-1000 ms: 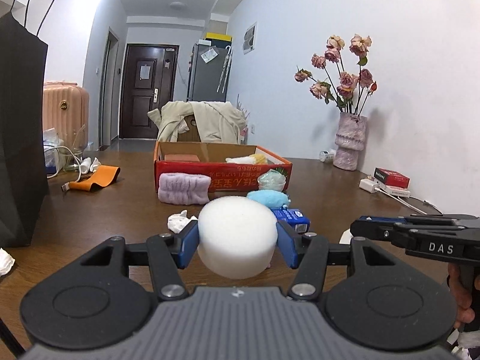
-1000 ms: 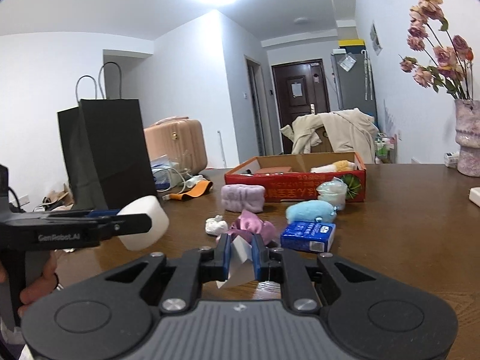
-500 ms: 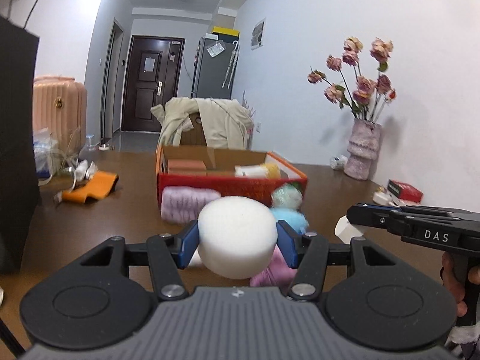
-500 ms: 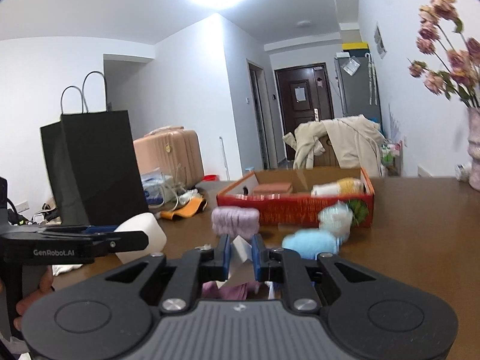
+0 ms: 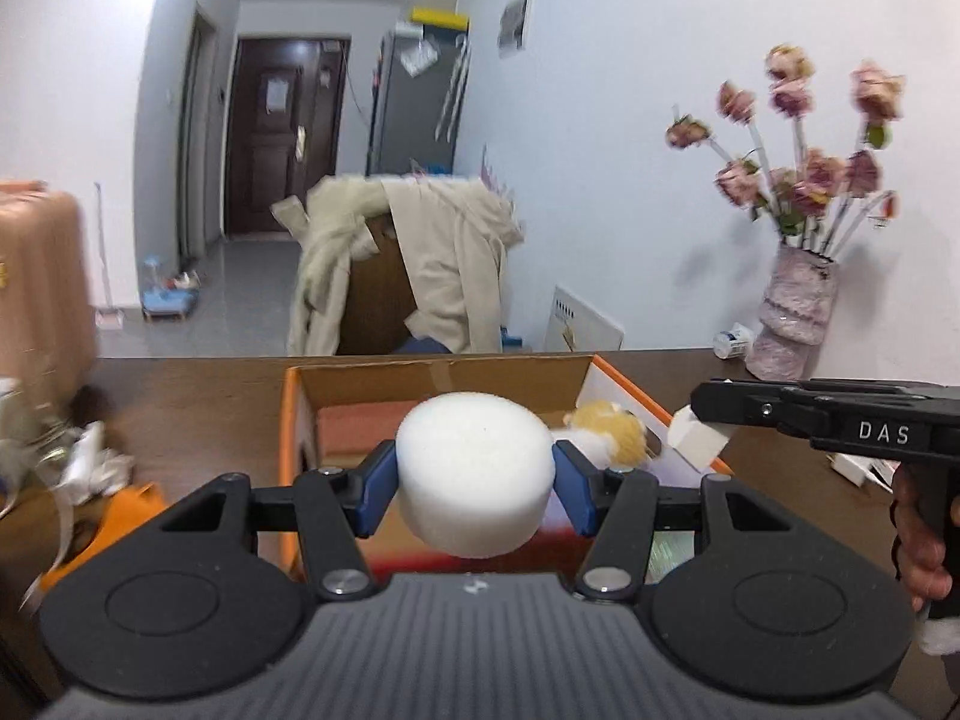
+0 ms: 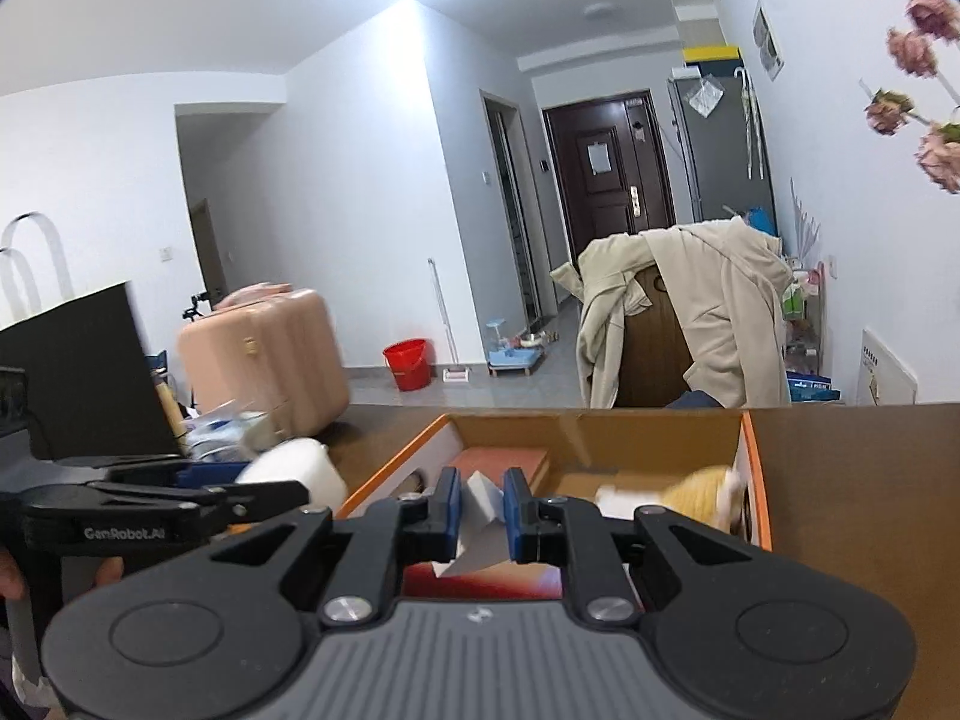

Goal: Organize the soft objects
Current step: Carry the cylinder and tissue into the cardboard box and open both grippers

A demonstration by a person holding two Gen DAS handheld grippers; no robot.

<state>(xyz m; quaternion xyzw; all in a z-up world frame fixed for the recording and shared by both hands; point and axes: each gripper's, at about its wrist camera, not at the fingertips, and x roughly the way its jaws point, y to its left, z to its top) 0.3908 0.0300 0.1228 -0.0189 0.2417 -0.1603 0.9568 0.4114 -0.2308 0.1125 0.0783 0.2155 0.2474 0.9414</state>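
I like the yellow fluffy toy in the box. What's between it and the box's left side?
In the right wrist view, a reddish-brown block lies between the yellow toy and the box's left wall.

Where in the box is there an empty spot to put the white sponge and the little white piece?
Inside the cardboard box, bare floor shows in the middle, between the reddish block on the left and the yellow-and-white plush toy against the right wall. The right side is crowded. The round white sponge hides the near part.
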